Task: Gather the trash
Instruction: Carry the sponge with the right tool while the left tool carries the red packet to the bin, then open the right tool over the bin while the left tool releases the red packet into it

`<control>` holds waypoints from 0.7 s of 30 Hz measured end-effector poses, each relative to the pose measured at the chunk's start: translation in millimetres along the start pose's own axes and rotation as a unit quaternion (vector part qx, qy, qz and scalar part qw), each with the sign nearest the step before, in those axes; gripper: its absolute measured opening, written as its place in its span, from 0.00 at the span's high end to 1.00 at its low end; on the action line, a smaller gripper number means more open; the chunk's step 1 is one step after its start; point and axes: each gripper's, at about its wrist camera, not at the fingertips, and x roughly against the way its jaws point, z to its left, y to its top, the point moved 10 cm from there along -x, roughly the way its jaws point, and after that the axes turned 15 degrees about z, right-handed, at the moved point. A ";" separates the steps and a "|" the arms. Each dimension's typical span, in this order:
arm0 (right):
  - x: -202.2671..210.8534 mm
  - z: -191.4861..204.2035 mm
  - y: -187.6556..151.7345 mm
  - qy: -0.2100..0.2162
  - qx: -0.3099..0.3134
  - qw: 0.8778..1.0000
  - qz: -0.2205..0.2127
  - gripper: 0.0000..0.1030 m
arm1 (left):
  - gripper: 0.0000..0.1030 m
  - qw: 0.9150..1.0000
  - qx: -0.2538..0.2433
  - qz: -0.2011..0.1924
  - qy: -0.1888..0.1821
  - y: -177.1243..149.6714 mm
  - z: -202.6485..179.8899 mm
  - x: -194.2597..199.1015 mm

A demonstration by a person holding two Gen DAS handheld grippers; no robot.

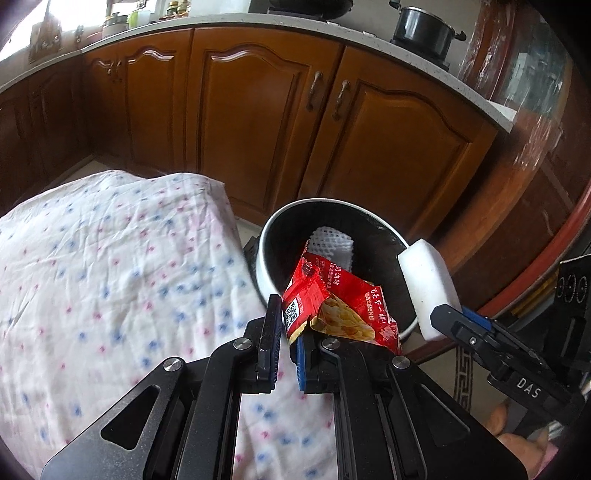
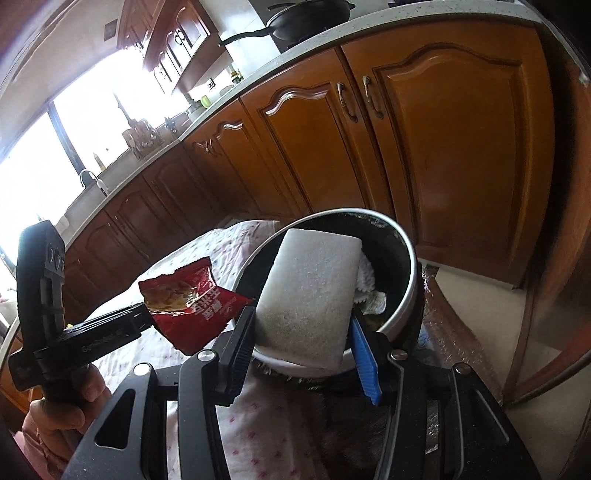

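My left gripper (image 1: 287, 325) is shut on a red snack wrapper (image 1: 343, 302) and holds it over the near rim of a round bin (image 1: 269, 236) with a black inside. My right gripper (image 2: 301, 332) is shut on a white foam block (image 2: 310, 291), held over the same bin (image 2: 406, 295). The foam block (image 1: 428, 288) and the right gripper (image 1: 454, 321) also show at the right of the left wrist view. The wrapper (image 2: 192, 299) shows at the left of the right wrist view. White foam netting (image 1: 332, 243) lies inside the bin.
A table with a white flowered cloth (image 1: 110, 277) stands left of the bin. Brown wooden kitchen cabinets (image 1: 258, 110) run behind under a pale counter with a black pot (image 1: 421, 29). A patterned floor mat (image 1: 465, 373) lies by the bin.
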 end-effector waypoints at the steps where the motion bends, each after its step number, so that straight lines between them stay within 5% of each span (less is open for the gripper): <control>1: -0.7 -0.2 1.9 -0.003 0.002 1.000 0.001 0.51 | 0.94 1.000 -0.001 0.001 0.002 3.5 -1.5 -2.4; 17: -26.0 -16.5 28.8 -0.034 0.017 0.999 0.030 0.48 | 0.94 0.999 -0.027 0.036 0.030 35.9 -12.7 -43.2; 20: -33.3 -19.2 28.9 -0.036 0.019 0.998 0.040 0.44 | 0.89 0.998 -0.031 0.045 0.028 37.3 -16.8 -49.9; 21: -34.9 -20.9 28.6 -0.037 0.018 0.998 0.042 0.44 | 0.78 0.998 -0.033 0.050 0.028 36.7 -18.3 -52.1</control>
